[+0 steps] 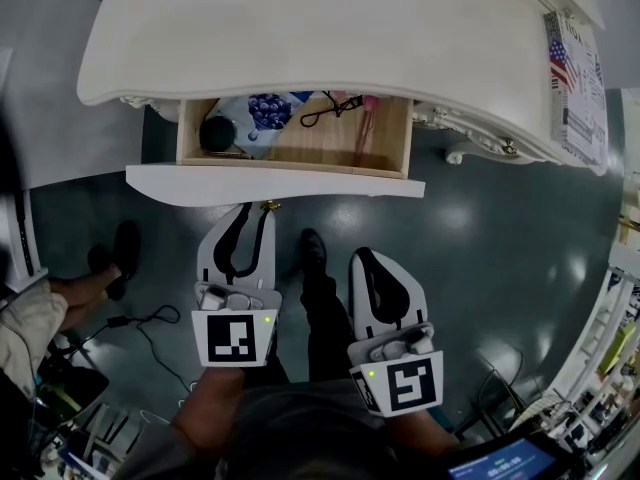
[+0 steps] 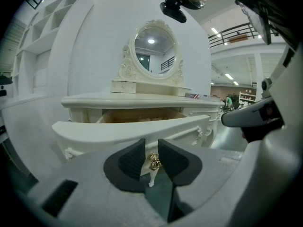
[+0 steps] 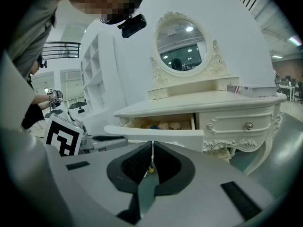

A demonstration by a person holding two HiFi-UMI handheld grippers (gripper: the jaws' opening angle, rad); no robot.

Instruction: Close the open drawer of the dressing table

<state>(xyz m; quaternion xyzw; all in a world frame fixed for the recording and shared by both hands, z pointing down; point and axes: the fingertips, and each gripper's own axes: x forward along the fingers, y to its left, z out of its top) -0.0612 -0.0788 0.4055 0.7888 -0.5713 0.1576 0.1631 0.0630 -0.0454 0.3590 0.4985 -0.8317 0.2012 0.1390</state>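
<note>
While the one cream wooden drawer (image 1: pixel 275 183) of the white dressing table (image 1: pixel 330 28) is pulled out toward the person, it hangs open under the middle of the tabletop (image 3: pixel 203 100). Its light wood box holds four things. There is one dark round ball (image 1: pixel 217 133) in the left corner and one flat packet with blue berries on it (image 1: pixel 265 111) just beside the ball. There is also one thin black cord (image 1: pixel 325 109) in a loop and one pink thing (image 1: pixel 367 118) near the right wall. I cannot tell what the pink thing is. One small gold knob (image 2: pixel 153 162) sticks out of the drawer's front.

There are two tongs, both low in front of the drawer. The left tongs (image 2: pixel 151 143) are a little apart, and the gold knob shows in the gap between them. I cannot tell if they touch it. In the head view their tips are right at the drawer's front edge. The right tongs (image 3: pixel 151 145) are pressed nearly together with nothing in them, and they hang a bit back from the drawer.

To the right of the open drawer is one shut drawer with a round knob (image 3: pixel 249 125). One oval mirror with a curly cream frame (image 3: pixel 182 44) stands on the tabletop. One flat box with a striped flag on it (image 1: pixel 575 78) lies at the right end. The dark grey floor (image 1: pixel 480 238) is under it all.
</note>
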